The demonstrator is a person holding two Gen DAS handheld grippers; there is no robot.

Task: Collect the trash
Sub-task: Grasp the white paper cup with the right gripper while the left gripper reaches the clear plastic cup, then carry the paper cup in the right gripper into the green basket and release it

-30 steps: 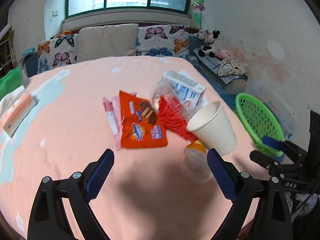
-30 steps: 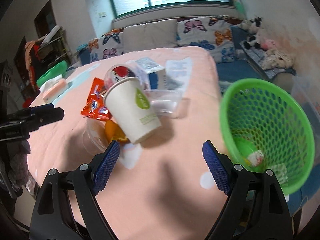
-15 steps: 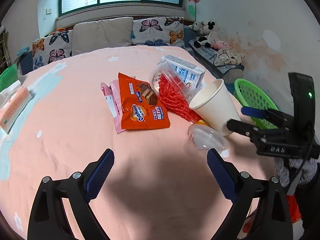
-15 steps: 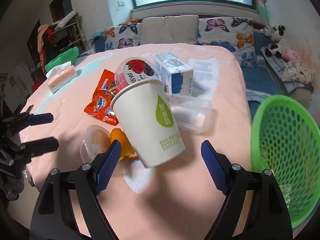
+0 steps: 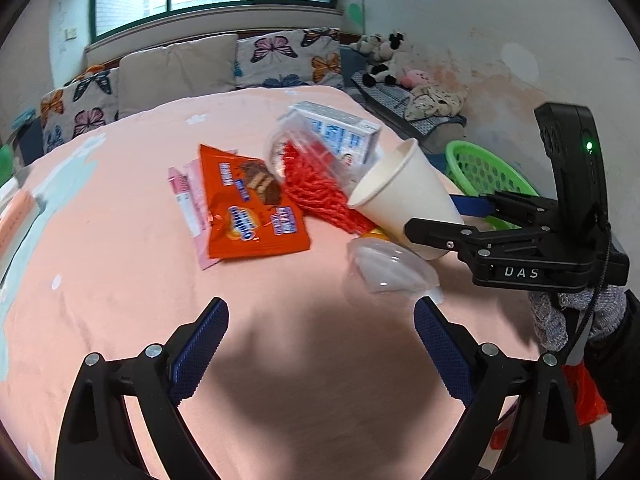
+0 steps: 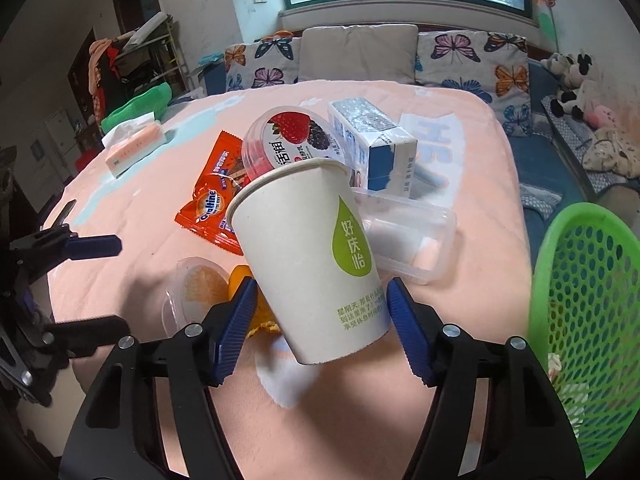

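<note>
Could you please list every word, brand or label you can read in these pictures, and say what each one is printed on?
"好庆怡": green drop on the paper cup.
"Ovaltine": orange snack packet.
"活润": lid of the yogurt tub.
"DAS": body of the right gripper.
Small green lines low on the cup, the print on the milk carton and on the pink wrapper: too small or blurred to read.

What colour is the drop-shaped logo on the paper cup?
Light green with white characters, on the off-white paper cup; clearest in the right wrist view.
</note>
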